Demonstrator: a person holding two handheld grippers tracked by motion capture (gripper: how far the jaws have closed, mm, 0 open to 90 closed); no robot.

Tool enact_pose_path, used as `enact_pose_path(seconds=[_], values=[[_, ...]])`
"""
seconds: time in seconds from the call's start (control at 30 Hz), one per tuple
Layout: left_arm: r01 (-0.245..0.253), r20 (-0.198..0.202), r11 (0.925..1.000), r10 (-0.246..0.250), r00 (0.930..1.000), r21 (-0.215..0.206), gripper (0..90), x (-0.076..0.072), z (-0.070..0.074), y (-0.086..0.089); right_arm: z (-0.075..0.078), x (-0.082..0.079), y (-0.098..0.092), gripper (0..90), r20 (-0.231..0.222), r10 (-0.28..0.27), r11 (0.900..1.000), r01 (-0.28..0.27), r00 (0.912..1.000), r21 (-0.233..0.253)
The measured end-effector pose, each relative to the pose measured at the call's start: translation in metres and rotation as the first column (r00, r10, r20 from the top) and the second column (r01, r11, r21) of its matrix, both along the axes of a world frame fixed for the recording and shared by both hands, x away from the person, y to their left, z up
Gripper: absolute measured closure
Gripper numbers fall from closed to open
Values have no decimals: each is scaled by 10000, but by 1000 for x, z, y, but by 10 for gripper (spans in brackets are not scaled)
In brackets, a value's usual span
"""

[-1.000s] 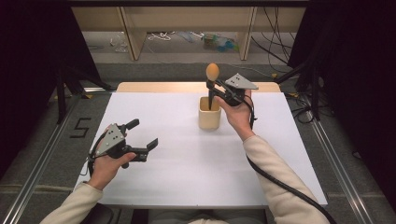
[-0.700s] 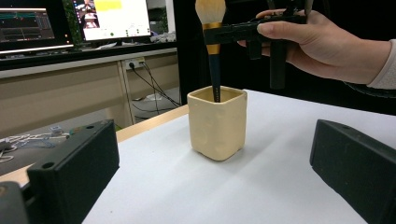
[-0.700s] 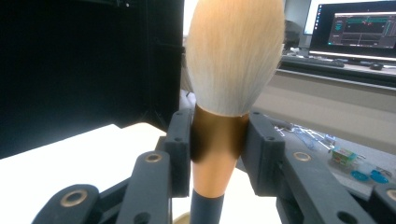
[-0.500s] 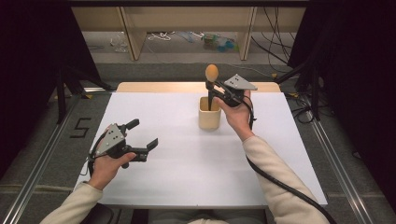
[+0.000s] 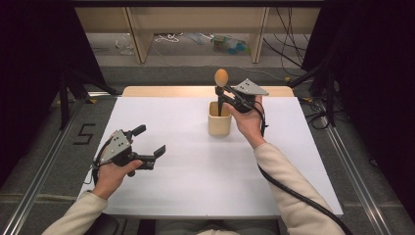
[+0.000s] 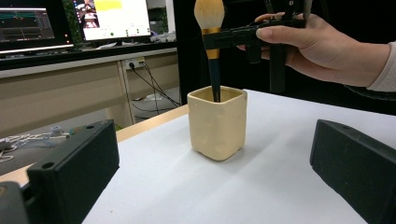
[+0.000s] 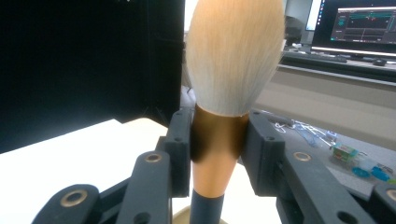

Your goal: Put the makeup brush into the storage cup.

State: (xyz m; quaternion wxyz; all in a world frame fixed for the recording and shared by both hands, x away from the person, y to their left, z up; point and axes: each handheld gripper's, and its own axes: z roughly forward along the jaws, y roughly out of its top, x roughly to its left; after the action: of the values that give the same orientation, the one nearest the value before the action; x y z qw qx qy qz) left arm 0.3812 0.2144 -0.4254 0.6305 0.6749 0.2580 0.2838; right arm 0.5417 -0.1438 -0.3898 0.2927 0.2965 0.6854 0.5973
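Observation:
A cream square cup (image 5: 219,118) (image 6: 218,122) stands on the white table top (image 5: 205,166), right of its middle and toward the back. A makeup brush (image 5: 221,85) (image 6: 211,39) (image 7: 224,107) with a tan bristle head, copper ferrule and black handle stands upright with its handle end inside the cup. My right gripper (image 5: 222,92) (image 7: 219,140) is shut on the brush's ferrule, just above the cup's rim. My left gripper (image 5: 149,141) (image 6: 210,186) hovers open and empty over the front left of the table, pointed at the cup.
A wooden strip (image 5: 161,91) borders the table's far edge. Metal rails (image 5: 44,171) run along both sides on the floor. Behind the table stand shelf legs, cables and clutter (image 5: 225,41). Monitors (image 6: 70,21) sit on a desk in the left gripper view.

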Motion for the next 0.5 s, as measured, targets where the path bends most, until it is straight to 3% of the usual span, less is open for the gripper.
enact_pose_path(seconds=[0.1, 0.33, 0.5], values=[[8, 1, 10000, -8, 10000, -15, 8, 0, 0, 0, -1, 1, 0, 665, 172, 12, 10000, -13, 9999, 31], [-7, -10, 10000, 7, 10000, 12, 8, 0, 0, 0, -3, 0, 1, 665, -54, 37, 10000, -37, 10000, -87], [-9, -16, 10000, 9, 10000, 13, 8, 0, 0, 0, -5, 2, 2, 665, 92, -4, 10000, 4, 10000, -33]])
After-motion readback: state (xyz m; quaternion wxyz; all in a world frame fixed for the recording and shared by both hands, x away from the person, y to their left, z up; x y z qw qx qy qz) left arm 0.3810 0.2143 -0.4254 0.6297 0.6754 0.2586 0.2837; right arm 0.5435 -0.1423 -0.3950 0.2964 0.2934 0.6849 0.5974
